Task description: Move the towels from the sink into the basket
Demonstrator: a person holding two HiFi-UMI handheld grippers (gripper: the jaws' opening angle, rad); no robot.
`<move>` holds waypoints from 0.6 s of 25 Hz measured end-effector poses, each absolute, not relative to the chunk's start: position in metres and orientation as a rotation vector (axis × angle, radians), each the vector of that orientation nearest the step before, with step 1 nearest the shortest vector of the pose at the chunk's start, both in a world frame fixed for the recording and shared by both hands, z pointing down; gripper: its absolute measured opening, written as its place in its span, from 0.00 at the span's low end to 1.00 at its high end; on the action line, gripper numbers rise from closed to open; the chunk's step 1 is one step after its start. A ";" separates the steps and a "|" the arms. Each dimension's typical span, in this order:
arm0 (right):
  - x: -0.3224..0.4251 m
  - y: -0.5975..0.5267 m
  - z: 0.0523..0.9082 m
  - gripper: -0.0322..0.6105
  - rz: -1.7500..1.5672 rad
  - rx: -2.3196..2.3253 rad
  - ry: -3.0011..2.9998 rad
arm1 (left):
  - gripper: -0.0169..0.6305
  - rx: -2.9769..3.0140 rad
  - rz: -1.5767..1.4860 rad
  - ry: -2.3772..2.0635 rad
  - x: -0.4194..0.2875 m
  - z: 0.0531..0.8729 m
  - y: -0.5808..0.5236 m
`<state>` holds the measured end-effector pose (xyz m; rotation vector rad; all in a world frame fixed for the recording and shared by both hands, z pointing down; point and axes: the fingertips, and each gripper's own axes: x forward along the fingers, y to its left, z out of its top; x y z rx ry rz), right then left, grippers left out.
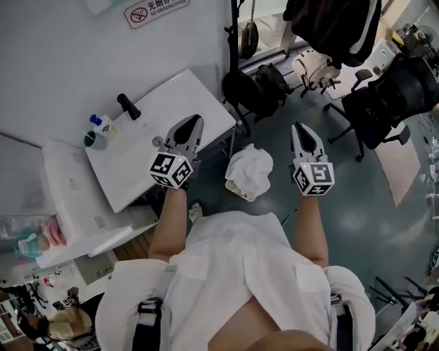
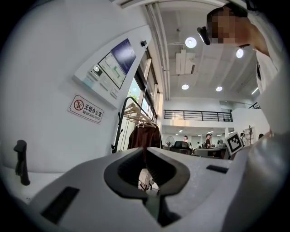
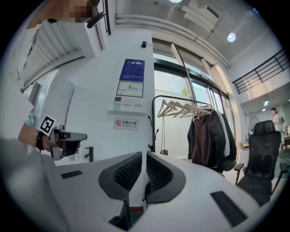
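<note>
Both my claws are shut with nothing in them. My left claw (image 1: 195,121) has its tips together around a bare gap, and my right claw (image 1: 298,127) has its ribbed pads pressed face to face. I hold both level in front of me, the left at about 11 o'clock and the right at about 1 o'clock.

The towels (image 1: 250,168) lie as a white heap in the basket (image 1: 235,186), which sits on the floor at 12 o'clock, between the two claws and below them. The sink (image 1: 161,147) is at 10 o'clock, just beside my left claw. Its white top shows no cloth that I can see, though I cannot make out the basin itself from here. By that, I judge the moving is done or all but done. What is left, at most, is a look into the sink for a stray towel.

The sink top is plain white and flat, with a black tap (image 1: 128,106) at its far edge and a cup (image 1: 95,140) at its 9 o'clock corner. The floor (image 1: 357,206) is dull grey-green and smooth. At 2 o'clock stand black office chairs (image 1: 384,96), and at 12 o'clock, further off, a rack of dark coats (image 3: 210,136). A no-smoking sign (image 1: 156,10) hangs on the white wall at 11 o'clock.
</note>
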<state>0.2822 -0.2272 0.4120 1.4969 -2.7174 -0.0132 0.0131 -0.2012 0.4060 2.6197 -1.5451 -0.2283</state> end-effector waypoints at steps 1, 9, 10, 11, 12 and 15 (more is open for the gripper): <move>0.283 -0.225 0.406 0.13 -0.023 1.507 -2.726 | 0.07 2.621 -0.229 -1.551 0.012 0.403 -0.199; 0.298 -0.213 0.376 0.13 -0.099 1.576 -2.750 | 0.07 2.611 -0.246 -1.607 0.007 0.391 -0.184; 0.300 -0.212 0.375 0.13 -0.109 1.578 -2.746 | 0.07 2.609 -0.247 -1.613 0.006 0.391 -0.183; 0.302 -0.210 0.374 0.13 -0.120 1.580 -2.741 | 0.07 2.607 -0.248 -1.617 0.005 0.390 -0.181; 0.303 -0.208 0.373 0.13 -0.128 1.580 -2.737 | 0.07 2.606 -0.249 -1.621 0.004 0.390 -0.179; 0.304 -0.202 0.372 0.13 -0.138 1.578 -2.729 | 0.07 2.595 -0.255 -1.636 0.000 0.389 -0.174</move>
